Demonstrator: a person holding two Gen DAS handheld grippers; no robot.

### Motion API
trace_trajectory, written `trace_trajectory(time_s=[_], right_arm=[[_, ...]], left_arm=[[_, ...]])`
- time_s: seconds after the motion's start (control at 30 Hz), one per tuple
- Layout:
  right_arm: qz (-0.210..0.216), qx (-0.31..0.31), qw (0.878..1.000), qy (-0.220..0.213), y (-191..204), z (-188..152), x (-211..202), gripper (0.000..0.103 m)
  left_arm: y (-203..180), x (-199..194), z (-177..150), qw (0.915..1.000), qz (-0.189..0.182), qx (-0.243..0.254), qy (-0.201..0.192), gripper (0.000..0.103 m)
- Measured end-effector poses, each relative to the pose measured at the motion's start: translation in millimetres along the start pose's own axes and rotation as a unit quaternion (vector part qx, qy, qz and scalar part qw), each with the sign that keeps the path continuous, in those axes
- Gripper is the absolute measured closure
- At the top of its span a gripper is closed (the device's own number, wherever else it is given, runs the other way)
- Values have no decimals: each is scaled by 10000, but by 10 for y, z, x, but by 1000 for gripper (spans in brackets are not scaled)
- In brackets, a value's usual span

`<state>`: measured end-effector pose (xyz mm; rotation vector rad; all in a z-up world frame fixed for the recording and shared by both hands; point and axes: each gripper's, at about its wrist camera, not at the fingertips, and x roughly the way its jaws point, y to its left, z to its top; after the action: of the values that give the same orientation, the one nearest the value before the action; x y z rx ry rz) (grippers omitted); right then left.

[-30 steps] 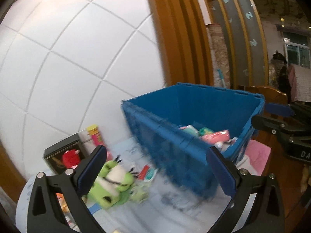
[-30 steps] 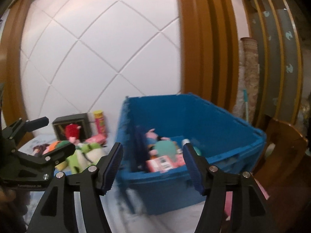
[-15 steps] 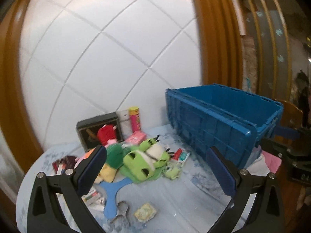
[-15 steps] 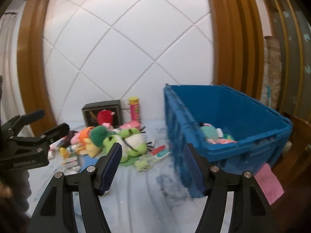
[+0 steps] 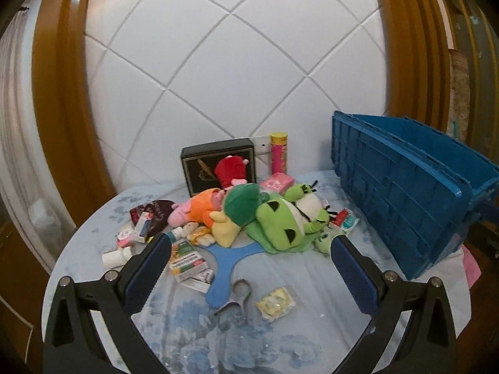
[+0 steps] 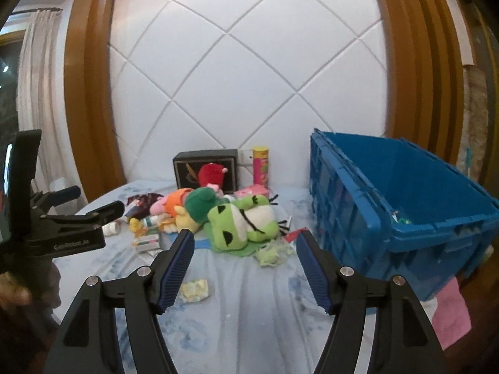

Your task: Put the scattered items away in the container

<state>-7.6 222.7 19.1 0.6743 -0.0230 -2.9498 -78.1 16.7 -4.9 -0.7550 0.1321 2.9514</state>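
From the left wrist view, the left claw hangs wide and empty above the pale blue floral counter. Between its pads lie a blue three-armed plastic piece, a metal clip and a yellow sachet. Beyond these a heap blocks the way: a green frog plush, a dark green plush and an orange-and-pink plush, with medicine boxes and a white bottle left of the frog. Behind the frog stand a black box, a red plush and a pink tube. The blue crate sits right of the frog.

From the right wrist view, the right claw stands about half-spread, its jaws opening, nothing between them. The frog plush lies just beyond, a torn green scrap and the sachet nearer. The crate, right of the frog, holds a few small items. The left claw juts in far left of the frog.
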Motion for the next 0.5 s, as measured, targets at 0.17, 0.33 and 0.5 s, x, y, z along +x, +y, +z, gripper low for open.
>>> trace_trajectory(time_s=[0.17, 0.33, 0.5], right_arm=[[-409, 92, 9989, -189, -224, -49, -171, 32], [-740, 402, 9960, -285, -515, -113, -365, 31], [-967, 479, 9939, -231, -710, -146, -515, 30]], left_arm=[[-353, -92, 79, 9995, -206, 192, -151, 0], [-695, -208, 129, 9980, -389, 367, -339, 0], [-920, -230, 117, 9967, -576, 456, -337, 0]])
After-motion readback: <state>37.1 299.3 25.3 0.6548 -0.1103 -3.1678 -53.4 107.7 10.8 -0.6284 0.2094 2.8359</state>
